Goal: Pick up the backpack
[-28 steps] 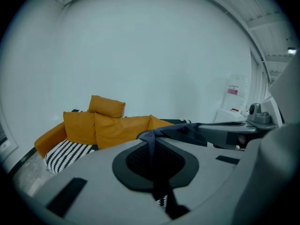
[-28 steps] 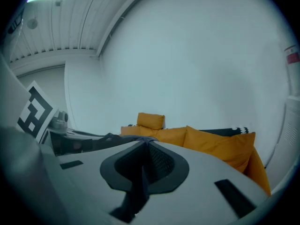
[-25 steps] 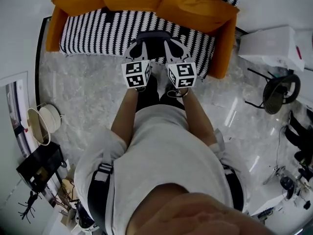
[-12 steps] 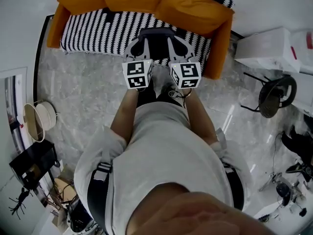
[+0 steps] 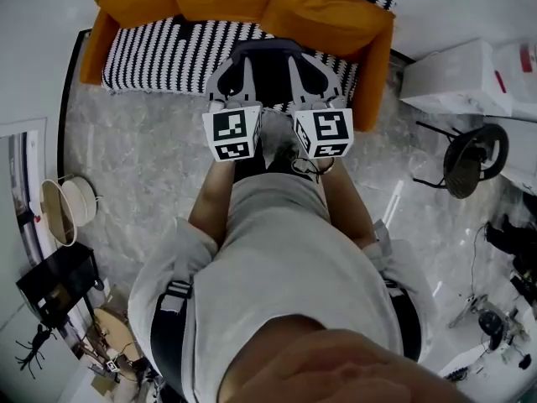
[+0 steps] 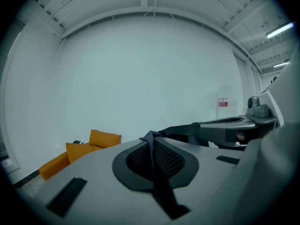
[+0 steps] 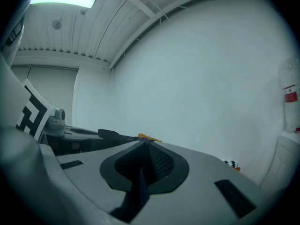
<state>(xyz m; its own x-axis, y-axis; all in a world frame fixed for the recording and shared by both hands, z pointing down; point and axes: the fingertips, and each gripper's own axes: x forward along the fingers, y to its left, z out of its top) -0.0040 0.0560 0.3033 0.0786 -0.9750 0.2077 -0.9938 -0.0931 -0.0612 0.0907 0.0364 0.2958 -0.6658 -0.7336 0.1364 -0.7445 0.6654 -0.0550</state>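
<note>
Two smooth grey tongs, the left gripper and the right gripper, each pinch a flat dark strap of one black backpack.

Orange sofa close ahead
</note>
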